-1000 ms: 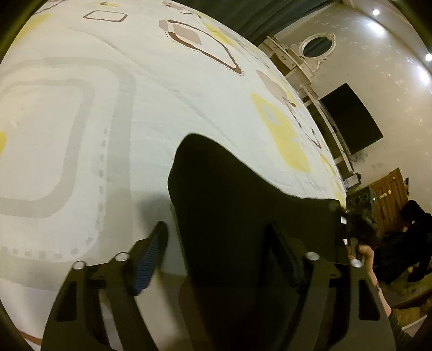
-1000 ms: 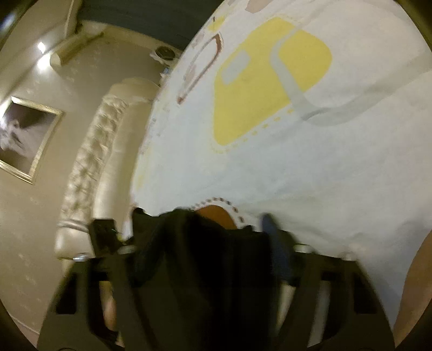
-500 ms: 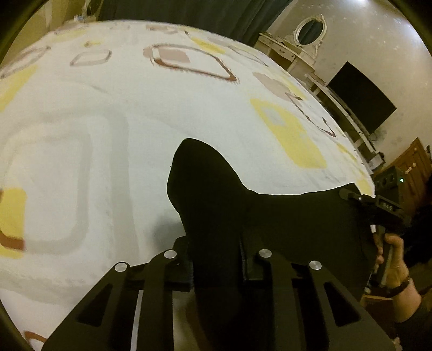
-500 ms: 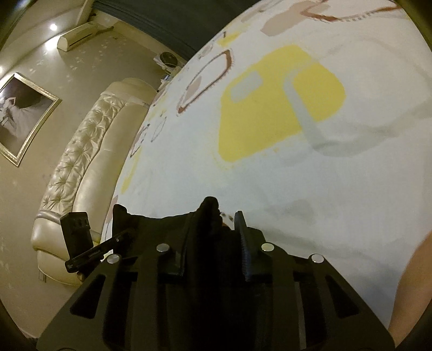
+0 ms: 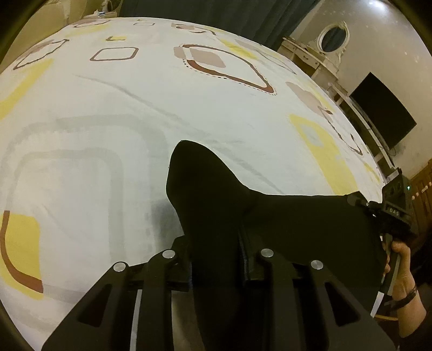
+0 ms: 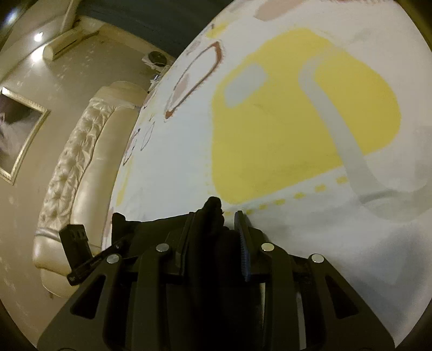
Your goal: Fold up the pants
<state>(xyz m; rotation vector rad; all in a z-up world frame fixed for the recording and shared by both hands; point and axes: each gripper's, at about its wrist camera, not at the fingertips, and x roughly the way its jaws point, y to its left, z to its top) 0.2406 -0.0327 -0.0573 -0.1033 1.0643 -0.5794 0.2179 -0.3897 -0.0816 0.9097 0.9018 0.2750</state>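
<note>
The black pants (image 5: 205, 189) hang stretched between my two grippers above the patterned bed cover (image 5: 108, 108). In the left wrist view my left gripper (image 5: 216, 240) pinches a fold of the fabric between its pads, though its jaws are opening slightly. At the far end of the stretched edge is my right gripper (image 5: 360, 199), with a person's hand (image 5: 402, 259) on its handle. In the right wrist view my right gripper (image 6: 216, 218) is shut on a bunched corner of the pants (image 6: 213, 206). From there the cloth runs left to the left gripper (image 6: 118, 224).
A cream tufted headboard (image 6: 81, 162) and a framed picture (image 6: 16, 129) stand past one side of the bed. A dresser with an oval mirror (image 5: 333, 35), a black screen (image 5: 383, 110) and a wooden door (image 5: 424, 189) line the other side. Dark curtains (image 5: 216, 10) hang at the far end.
A second ago both grippers stood open around the pants' edge; both then shut on the cloth. Since then they have shifted across the bed with the fabric taut between them.
</note>
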